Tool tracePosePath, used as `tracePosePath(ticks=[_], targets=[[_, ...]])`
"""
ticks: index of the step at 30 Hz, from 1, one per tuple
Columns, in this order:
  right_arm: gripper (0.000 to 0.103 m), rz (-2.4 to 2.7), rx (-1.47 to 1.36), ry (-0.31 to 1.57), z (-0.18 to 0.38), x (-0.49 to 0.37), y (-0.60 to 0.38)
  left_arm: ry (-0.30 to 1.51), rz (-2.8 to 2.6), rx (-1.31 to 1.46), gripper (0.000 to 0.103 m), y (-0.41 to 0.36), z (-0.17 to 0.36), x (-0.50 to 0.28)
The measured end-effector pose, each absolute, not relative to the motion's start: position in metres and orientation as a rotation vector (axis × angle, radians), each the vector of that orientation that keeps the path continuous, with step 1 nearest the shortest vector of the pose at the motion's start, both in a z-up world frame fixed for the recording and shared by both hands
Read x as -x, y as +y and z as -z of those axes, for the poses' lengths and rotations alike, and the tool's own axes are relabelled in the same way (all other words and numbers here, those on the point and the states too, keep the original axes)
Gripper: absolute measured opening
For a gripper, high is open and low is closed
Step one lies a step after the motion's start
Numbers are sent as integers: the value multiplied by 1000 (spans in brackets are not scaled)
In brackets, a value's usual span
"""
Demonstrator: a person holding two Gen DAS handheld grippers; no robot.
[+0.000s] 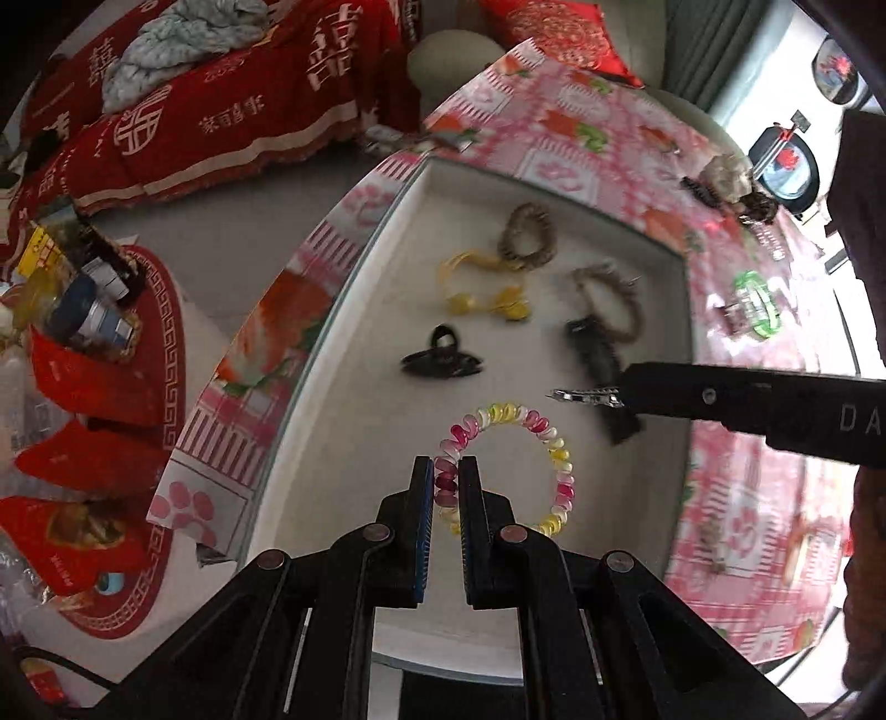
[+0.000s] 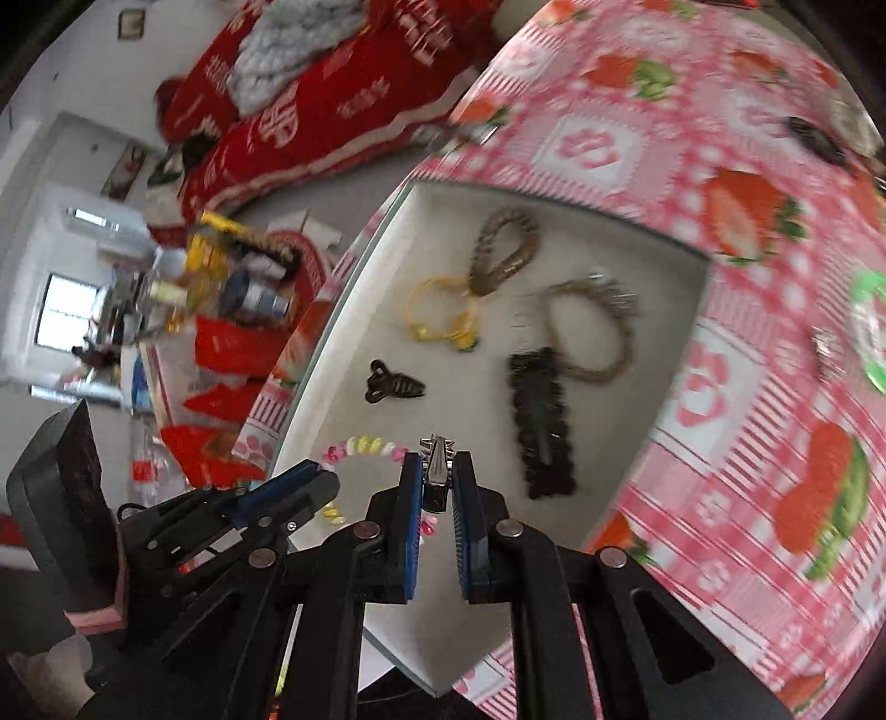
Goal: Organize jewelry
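A lived-in home, most likely a bedroom or sitting room. The landmark is a table under a pink strawberry-print tablecloth (image 1: 559, 119), with a shallow white tray (image 1: 653, 243) of hair ties and clips lying on it. Beyond the table's far edge sits furniture draped in a red cover with white Chinese characters (image 1: 232, 111) and a crumpled grey knitted blanket (image 1: 183, 39); off its left side, bottles and jars (image 2: 221, 288) crowd a red mat, with red packets (image 1: 94, 360) and a bright window (image 2: 66, 315) near them.
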State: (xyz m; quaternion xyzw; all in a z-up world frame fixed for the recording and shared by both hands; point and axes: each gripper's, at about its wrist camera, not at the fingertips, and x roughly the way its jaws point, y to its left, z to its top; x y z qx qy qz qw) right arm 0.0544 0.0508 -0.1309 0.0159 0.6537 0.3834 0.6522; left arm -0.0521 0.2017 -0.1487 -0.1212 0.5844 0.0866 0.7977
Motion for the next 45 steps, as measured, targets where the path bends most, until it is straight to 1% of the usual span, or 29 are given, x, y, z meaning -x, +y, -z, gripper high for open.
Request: tracePosePath(ticks=[3, 8, 17, 25, 27, 29, 31, 34, 38, 45], targets=[[11, -893, -6, 1507, 144, -55, 69, 1267, -202, 255, 15, 208, 163, 50], [11, -895, 27, 1536, 162, -62, 87, 1268, -222, 244, 15, 213, 173, 48], [11, -828, 38, 1552, 179, -85, 94, 1281, -247, 215, 16, 215, 184, 38], [13, -808, 59, 1564, 186, -88, 93, 1301, -272, 166, 16, 208, 189, 31], [19, -810, 66, 1562, 185, -88, 89, 1310, -278, 155, 16, 207, 188, 29], [29, -814, 58, 1554, 181, -89, 88, 1314, -282, 152, 16, 207, 187, 28], [32, -821, 39, 1541, 175, -90, 86, 1312, -285, 149, 16, 206, 185, 27], [33, -824, 5, 1521, 164, -93, 80, 1307, -279, 148, 16, 205, 181, 25], [38, -816, -32, 1504, 152, -94, 68, 1311, -265, 159, 16, 205, 178, 24], [38, -775, -58, 1467, 140, -89, 45, 1313, -247, 152, 17, 197, 169, 19]])
